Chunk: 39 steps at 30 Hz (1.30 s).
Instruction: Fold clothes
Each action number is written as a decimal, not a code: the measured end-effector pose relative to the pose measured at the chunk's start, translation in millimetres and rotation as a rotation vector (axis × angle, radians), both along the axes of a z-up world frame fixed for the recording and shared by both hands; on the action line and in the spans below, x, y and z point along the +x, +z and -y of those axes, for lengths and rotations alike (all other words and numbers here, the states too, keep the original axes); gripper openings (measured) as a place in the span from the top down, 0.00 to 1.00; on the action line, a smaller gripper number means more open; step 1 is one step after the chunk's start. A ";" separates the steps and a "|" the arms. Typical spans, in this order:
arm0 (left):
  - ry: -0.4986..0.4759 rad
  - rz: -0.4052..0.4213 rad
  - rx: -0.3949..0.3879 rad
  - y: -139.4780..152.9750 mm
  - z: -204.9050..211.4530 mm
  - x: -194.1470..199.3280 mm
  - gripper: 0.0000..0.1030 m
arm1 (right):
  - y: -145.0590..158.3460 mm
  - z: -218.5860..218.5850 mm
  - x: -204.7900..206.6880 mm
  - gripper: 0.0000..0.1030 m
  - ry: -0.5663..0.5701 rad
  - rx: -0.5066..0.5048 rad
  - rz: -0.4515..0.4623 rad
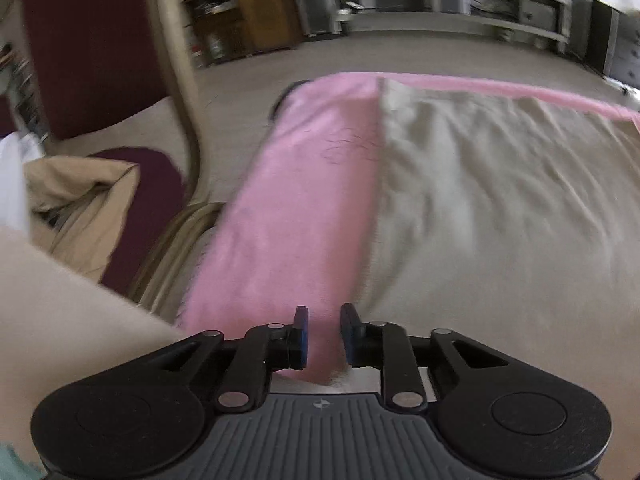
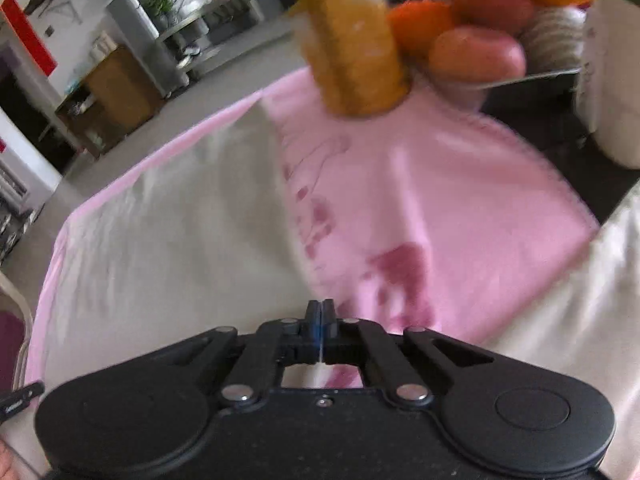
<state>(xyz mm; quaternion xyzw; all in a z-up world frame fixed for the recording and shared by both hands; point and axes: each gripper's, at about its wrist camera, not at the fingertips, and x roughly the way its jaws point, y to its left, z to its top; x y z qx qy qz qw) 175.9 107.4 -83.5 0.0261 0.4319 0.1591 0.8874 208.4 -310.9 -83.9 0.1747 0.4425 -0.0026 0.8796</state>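
Observation:
A cream garment (image 1: 480, 184) lies spread over a pink cloth (image 1: 288, 208) on the table. In the left wrist view my left gripper (image 1: 325, 336) is at the near end of the pink strip beside the garment. Its pads stand a little apart, and a thick bunch of pink cloth fills the gap between them. In the right wrist view the cream garment (image 2: 172, 240) meets the pink cloth (image 2: 440, 208), which bears a dark pink print. My right gripper (image 2: 320, 320) sits at that seam, fingers pressed together with a thin pale sliver of fabric between the pads.
A yellow yarn cone (image 2: 352, 40) and a bowl of fruit (image 2: 476, 52) stand at the far end of the pink cloth. A chair (image 1: 176, 128) with beige cloth (image 1: 80, 200) piled on it is to the left. More cream fabric (image 2: 580, 320) lies at the right.

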 end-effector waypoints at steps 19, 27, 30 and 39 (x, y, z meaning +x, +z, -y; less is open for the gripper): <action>-0.167 0.096 -0.131 -16.0 19.6 82.5 0.76 | -38.5 -59.6 81.2 0.93 0.204 0.459 0.031; -0.031 0.114 -0.032 -12.2 4.9 77.1 0.84 | -41.3 14.4 73.2 0.95 -0.081 0.362 0.184; 0.031 0.144 -0.001 -2.7 3.3 73.2 0.83 | -30.3 26.5 67.1 0.91 -0.192 0.259 0.202; -0.166 0.096 -0.113 -10.1 55.2 117.8 0.78 | -19.4 -58.0 106.0 0.86 0.129 0.427 0.187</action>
